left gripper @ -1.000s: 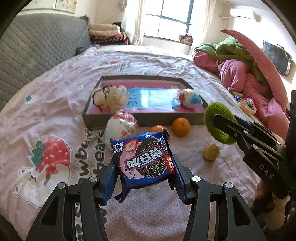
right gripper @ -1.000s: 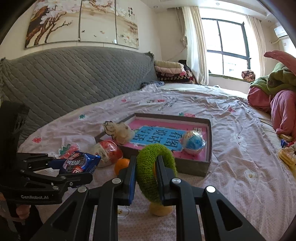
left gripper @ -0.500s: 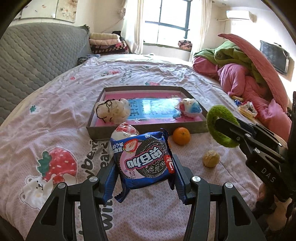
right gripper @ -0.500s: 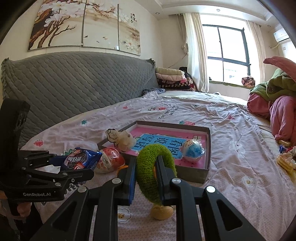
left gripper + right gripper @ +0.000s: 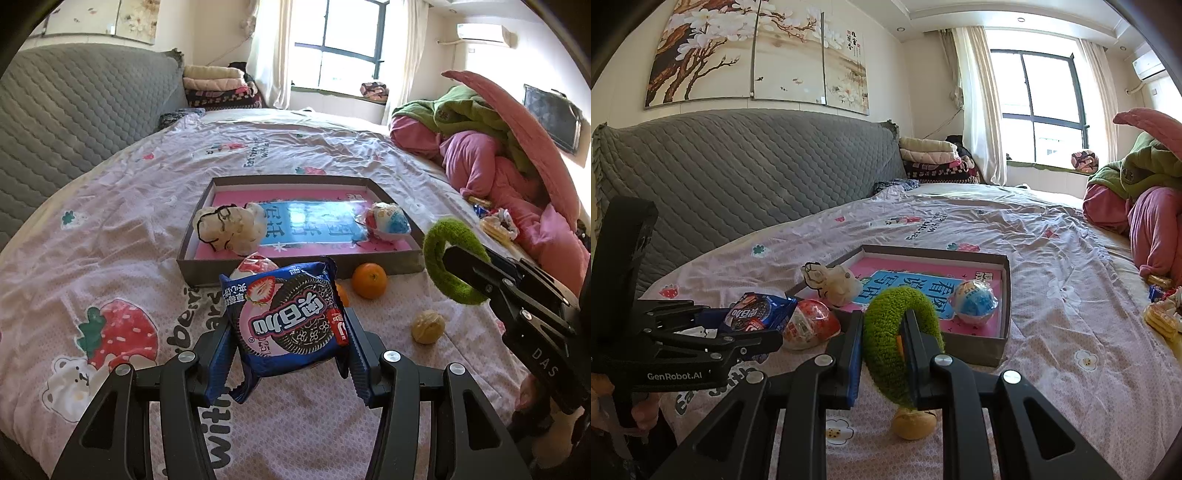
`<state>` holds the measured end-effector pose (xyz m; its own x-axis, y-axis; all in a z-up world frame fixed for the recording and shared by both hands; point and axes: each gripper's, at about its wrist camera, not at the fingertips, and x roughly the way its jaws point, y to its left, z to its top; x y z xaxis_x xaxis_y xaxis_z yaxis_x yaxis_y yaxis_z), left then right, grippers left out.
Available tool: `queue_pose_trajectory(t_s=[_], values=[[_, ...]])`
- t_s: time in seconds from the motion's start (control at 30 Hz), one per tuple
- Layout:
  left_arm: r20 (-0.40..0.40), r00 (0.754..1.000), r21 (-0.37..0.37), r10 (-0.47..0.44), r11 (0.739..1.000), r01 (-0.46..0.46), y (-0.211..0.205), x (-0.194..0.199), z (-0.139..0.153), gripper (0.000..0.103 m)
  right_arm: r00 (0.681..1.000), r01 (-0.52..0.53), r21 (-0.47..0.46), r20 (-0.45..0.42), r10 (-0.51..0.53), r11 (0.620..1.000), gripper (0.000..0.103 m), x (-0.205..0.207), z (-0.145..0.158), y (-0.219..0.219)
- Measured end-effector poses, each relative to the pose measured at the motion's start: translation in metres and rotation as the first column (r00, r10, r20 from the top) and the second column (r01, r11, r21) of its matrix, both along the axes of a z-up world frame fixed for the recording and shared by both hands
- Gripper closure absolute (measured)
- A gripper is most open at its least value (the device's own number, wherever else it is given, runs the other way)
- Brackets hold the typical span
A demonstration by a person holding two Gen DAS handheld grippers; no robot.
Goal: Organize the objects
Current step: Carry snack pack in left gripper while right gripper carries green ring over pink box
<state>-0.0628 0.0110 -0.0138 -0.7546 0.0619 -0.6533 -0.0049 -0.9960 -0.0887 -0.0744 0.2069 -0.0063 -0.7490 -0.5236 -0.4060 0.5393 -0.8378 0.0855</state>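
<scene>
Fingers (image 5: 221, 354) pinch glossy crinkled cookie packet (image 5: 288, 317); fuzzy green ring (image 5: 897, 332) clamped.

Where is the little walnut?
The walnut lies on the bedsheet outside the box, right of the cookie packet and just nearer than the orange in the left wrist view.

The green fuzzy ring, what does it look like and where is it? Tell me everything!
The green fuzzy ring is a thick, doughnut-shaped loop with a shaggy, towel-like moss-green cover and a hole in the middle. It stands upright on its edge, lifted above the bedsheet. The right tongs are shut on it: one finger passes through the hole and the other presses its outside, squeezing one side. Nothing else touches it. Beyond it lies the shallow box; a walnut rests on the sheet below.
</scene>
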Motion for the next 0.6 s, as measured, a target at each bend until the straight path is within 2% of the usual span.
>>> queue_pose_trajectory(t_s=[0.6], values=[[-0.048, 0.999, -0.006, 0.027, 1.000, -0.027, -0.010, -0.003, 0.011, 0.047, 0.999, -0.021, -0.001, -0.033, 0.021, 1.000, 0.083, 0.005, 0.003, -0.005]])
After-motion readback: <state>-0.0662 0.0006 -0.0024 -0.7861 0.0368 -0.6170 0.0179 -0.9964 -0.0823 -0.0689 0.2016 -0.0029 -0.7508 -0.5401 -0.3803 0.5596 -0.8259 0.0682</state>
